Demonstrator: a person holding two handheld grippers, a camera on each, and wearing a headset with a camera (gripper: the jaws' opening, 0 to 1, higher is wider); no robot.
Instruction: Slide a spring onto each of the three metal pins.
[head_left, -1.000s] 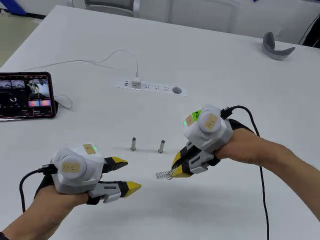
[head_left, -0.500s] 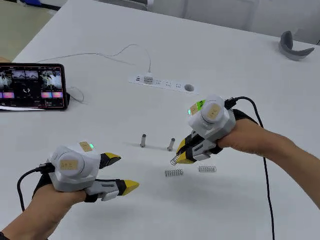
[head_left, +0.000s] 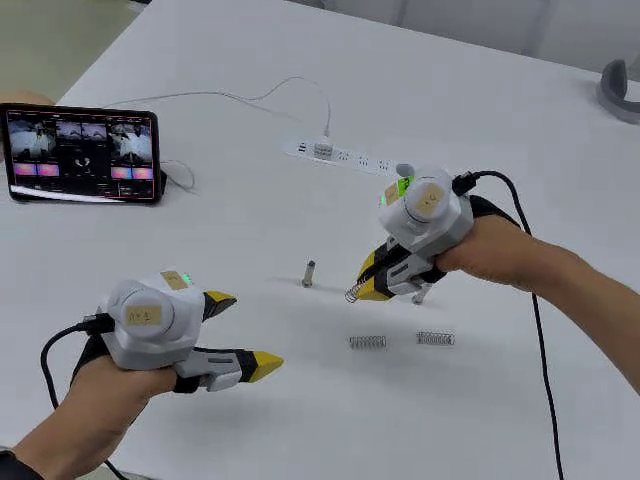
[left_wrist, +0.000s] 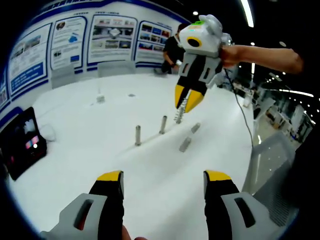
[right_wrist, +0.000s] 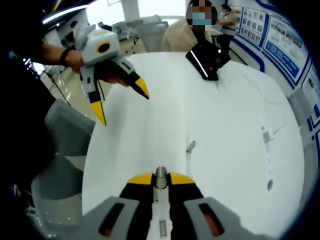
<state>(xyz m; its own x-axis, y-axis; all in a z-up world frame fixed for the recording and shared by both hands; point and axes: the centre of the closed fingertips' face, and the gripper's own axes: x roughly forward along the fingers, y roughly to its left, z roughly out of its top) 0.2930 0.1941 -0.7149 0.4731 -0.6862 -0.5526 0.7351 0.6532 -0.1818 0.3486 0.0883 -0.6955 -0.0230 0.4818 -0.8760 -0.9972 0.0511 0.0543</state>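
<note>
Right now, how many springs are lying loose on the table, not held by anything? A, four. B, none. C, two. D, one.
C: the left loose spring and the right loose spring lie side by side on the table, while the right gripper is shut on a third spring.

No text is legible on the wall posters (left_wrist: 112, 37) or the tablet screen (head_left: 82, 155).
</note>
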